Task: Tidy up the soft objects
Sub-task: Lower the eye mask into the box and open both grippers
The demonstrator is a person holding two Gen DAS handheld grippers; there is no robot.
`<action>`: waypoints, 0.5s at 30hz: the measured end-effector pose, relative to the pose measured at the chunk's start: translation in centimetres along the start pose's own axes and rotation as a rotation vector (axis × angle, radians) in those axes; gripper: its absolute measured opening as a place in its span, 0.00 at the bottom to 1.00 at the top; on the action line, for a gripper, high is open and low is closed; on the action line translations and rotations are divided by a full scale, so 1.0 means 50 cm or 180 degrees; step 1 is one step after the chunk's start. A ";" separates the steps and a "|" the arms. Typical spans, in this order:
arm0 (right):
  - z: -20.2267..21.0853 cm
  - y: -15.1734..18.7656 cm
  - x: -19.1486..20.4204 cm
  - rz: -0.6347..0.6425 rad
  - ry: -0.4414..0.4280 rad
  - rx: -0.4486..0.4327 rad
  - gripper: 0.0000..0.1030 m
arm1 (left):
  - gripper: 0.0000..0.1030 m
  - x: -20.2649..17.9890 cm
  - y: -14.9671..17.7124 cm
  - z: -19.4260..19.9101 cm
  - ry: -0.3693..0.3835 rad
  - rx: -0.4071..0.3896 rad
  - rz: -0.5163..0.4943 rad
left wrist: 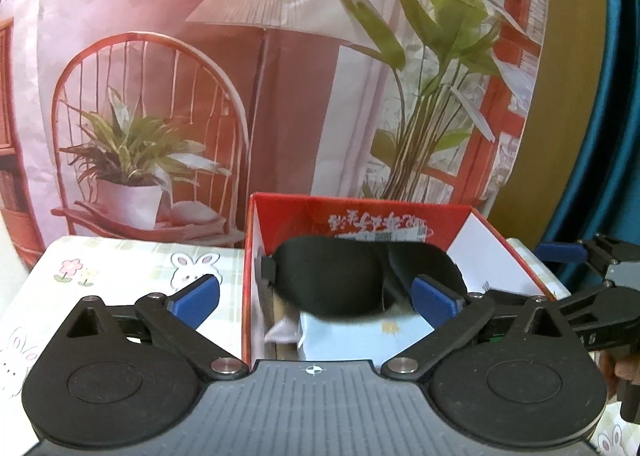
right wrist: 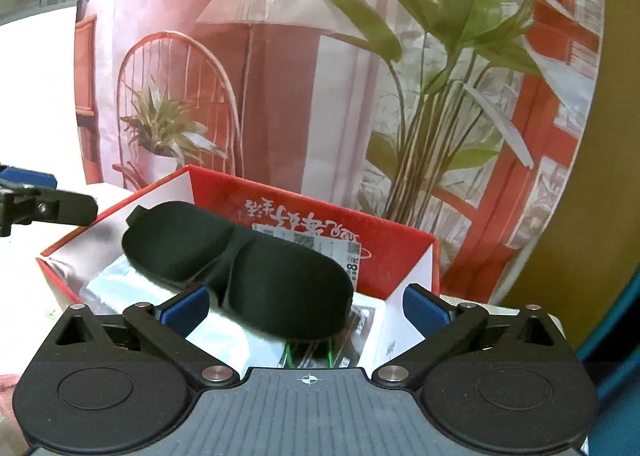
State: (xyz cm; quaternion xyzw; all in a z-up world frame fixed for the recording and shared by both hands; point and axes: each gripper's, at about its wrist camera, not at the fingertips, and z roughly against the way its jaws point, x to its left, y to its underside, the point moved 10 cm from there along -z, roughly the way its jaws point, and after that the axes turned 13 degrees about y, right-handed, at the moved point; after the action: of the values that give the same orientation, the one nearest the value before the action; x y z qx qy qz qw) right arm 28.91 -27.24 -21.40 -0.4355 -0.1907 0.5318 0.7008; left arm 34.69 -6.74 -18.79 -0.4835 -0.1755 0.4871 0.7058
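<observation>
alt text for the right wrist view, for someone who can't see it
A black sleep mask lies on top of the contents of an open red box, just beyond the right gripper, whose blue-padded jaws stand wide open and hold nothing. A printed backdrop of a lamp, chair and plants hangs behind.

Your left claw (left wrist: 316,292) stands fully spread, blue pads (left wrist: 434,298) gripping nothing. Your right claw (right wrist: 306,306) likewise wide open and empty. Both pitch downward, side by side.

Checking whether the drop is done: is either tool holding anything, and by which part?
Nothing is held. Both the left tool and right tool are open; the sleep mask lies loose in the red box.
</observation>
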 end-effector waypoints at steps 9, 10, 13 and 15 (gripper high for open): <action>0.073 0.012 -0.009 -0.0220 -0.0024 -0.0146 1.00 | 1.00 -0.019 0.038 0.061 -0.0054 0.0047 -0.0036; 0.081 0.014 -0.010 -0.0233 -0.0020 -0.0165 1.00 | 1.00 -0.021 0.044 0.067 -0.0055 0.0056 -0.0032; 0.102 0.020 -0.014 -0.0299 -0.0009 -0.0218 1.00 | 1.00 -0.025 0.065 0.084 -0.0057 0.0104 0.0062; 0.114 0.027 -0.015 -0.0351 -0.0021 -0.0228 1.00 | 1.00 -0.028 0.081 0.094 -0.0040 0.0133 0.0117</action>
State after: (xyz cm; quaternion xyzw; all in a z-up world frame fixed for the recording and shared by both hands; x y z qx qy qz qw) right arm 23.71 -25.54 -19.23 -0.4474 -0.2356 0.4866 0.7124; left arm 28.54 -5.31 -19.73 -0.4688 -0.1607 0.5066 0.7056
